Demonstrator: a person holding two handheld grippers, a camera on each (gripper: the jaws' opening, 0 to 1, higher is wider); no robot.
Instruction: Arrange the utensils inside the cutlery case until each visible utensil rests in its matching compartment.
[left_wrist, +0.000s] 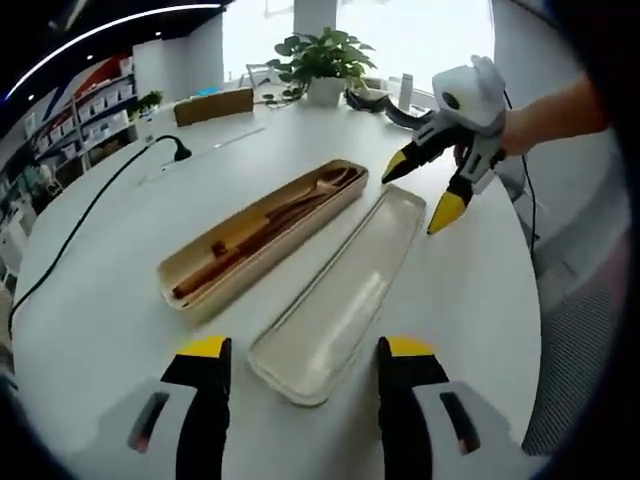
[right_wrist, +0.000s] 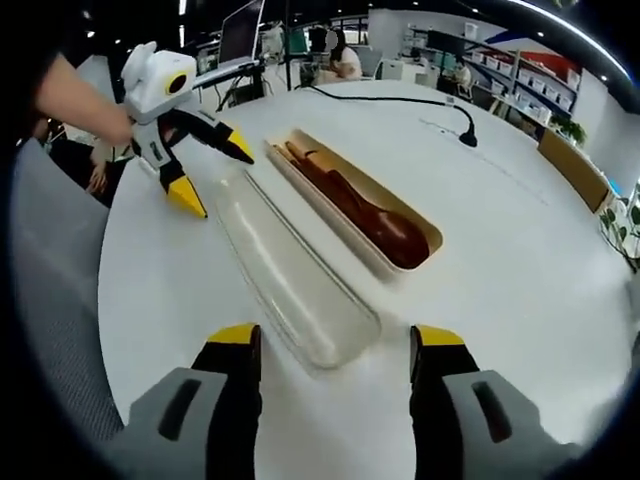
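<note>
A beige cutlery case (left_wrist: 200, 283) (right_wrist: 420, 228) lies open on the round white table, holding a brown wooden spoon (left_wrist: 318, 188) (right_wrist: 385, 225) and chopsticks (left_wrist: 225, 262) (right_wrist: 300, 158) side by side. Its lid (left_wrist: 345, 295) (right_wrist: 285, 270) lies inner side up right beside it. My left gripper (left_wrist: 303, 352) (right_wrist: 213, 178) is open, its yellow-tipped jaws standing just short of the lid's near end. My right gripper (right_wrist: 336, 340) (left_wrist: 418, 192) is open too, hovering at the opposite end of the lid. Nothing sits between either pair of jaws.
A black cable (left_wrist: 95, 205) (right_wrist: 400, 100) runs across the table to a plug. At one edge stand a potted plant (left_wrist: 320, 58) and a wooden box (left_wrist: 213, 104). Desks, monitors and shelves ring the room beyond the table, with a seated person (right_wrist: 345, 60) there.
</note>
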